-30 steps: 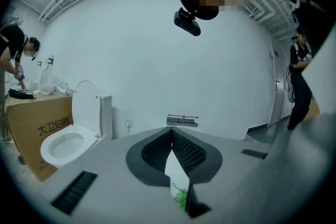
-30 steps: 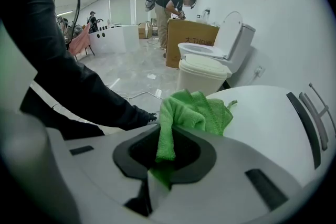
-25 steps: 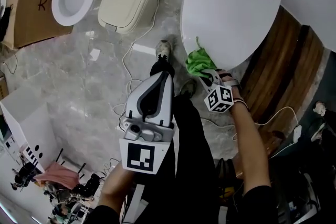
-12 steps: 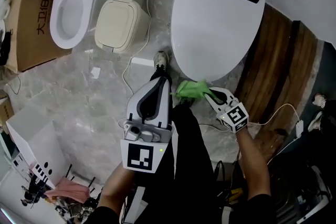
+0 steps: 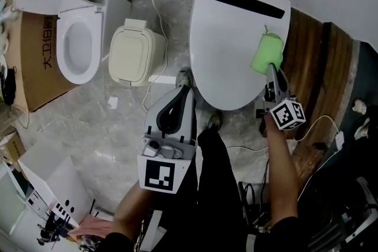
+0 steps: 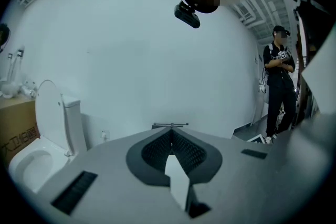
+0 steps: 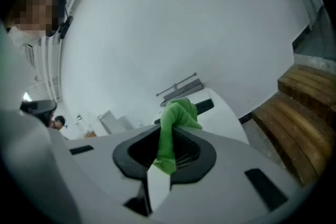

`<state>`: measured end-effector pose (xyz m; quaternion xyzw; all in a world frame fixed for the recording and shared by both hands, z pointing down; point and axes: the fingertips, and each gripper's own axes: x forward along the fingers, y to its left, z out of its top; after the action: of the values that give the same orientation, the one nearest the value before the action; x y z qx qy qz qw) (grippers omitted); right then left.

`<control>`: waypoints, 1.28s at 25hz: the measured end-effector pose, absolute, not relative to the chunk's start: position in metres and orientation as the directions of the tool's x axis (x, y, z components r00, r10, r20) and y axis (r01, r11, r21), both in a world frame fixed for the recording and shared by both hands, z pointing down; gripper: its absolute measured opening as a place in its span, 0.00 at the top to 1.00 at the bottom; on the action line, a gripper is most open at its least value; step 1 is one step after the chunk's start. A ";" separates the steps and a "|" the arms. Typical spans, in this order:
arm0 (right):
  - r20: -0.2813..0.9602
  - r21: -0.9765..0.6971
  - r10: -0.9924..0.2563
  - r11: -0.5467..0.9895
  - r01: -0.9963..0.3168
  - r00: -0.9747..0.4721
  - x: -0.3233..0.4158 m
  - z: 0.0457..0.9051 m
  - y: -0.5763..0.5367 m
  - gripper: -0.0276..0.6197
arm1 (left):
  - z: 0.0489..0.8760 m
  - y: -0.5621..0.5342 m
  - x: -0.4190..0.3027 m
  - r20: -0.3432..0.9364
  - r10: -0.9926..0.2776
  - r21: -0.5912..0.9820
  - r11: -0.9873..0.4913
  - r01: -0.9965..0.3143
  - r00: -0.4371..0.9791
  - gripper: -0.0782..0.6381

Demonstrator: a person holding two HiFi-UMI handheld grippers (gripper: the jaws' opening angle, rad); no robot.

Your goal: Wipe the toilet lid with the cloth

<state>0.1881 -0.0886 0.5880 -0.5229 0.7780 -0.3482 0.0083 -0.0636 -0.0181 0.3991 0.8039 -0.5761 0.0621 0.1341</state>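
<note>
**Toilet lid** (image 5: 233, 38): white, oval, shut. It fills the upper centre of the head view, with a dark slot across its far end. In the right gripper view it appears again (image 7: 223, 105) beyond the jaws.

**Cloth** (image 5: 266, 53): bright green and bunched. It lies over the right side of the lid, in the upper right of the head view. In the right gripper view (image 7: 175, 122) a strip of it runs down between the jaws and a wad sticks out past their tips.

**Right gripper** (image 5: 270, 69): jaws clenched on the cloth. Its marker cube (image 5: 286, 114) sits lower in the frame, by the person's wrist.

**Left gripper** (image 5: 183, 89): centre of the head view, well apart from the lid, pointing up the frame. In its own view (image 6: 171, 134) the jaws are pressed together with nothing between them.

**Second toilet** (image 5: 74, 38): upper left of the head view, lid raised and bowl open.

**Bin** (image 5: 134, 55): cream, lidded, on the floor between the two toilets.

**Cardboard box** (image 5: 32, 68): left edge, just beside the second toilet.

**Wooden platform** (image 5: 316, 62): brown planks, right of the lid.

**Floor** (image 5: 100, 121): grey marble, crossed by a white cable (image 5: 158, 44).

**Bystander** (image 6: 278, 84): standing at the right of the left gripper view.
</note>
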 end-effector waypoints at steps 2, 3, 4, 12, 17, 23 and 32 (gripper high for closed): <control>0.355 -0.529 -0.866 0.125 -0.840 -0.352 0.200 0.586 -0.119 0.86 | 0.398 -0.036 -0.069 0.258 -0.902 0.149 -0.317 -0.937 0.346 0.88; 0.363 -0.510 -0.877 0.095 -0.855 -0.314 0.203 0.588 -0.132 0.86 | 0.399 -0.044 -0.073 0.261 -0.898 0.151 -0.325 -0.934 0.354 0.88; 0.379 -0.486 -0.881 0.071 -0.871 -0.283 0.205 0.593 -0.143 0.86 | 0.399 -0.052 -0.076 0.263 -0.895 0.153 -0.331 -0.931 0.361 0.88; 0.669 -0.160 -0.714 0.134 -0.978 -0.207 0.177 0.691 -0.189 0.86 | 0.416 -0.107 -0.096 0.284 -0.865 0.152 -0.384 -0.911 0.413 0.88; 0.742 -0.072 -0.630 0.265 -0.962 -0.229 0.147 0.714 -0.206 0.86 | 0.429 -0.123 -0.108 0.302 -0.855 0.162 -0.390 -0.906 0.422 0.88; 0.764 -0.011 -0.576 0.437 -0.899 -0.289 0.121 0.716 -0.211 0.86 | 0.439 -0.126 -0.113 0.311 -0.853 0.190 -0.376 -0.907 0.419 0.88; 0.795 0.071 -0.469 0.701 -0.709 -0.385 0.069 0.717 -0.211 0.86 | 0.443 -0.111 -0.112 0.323 -0.851 0.198 -0.367 -0.909 0.414 0.88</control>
<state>0.0692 -0.2111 0.7173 -0.3593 0.8198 -0.1422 -0.4226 -0.1124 -0.1115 0.4435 0.8226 -0.5349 0.0827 0.1744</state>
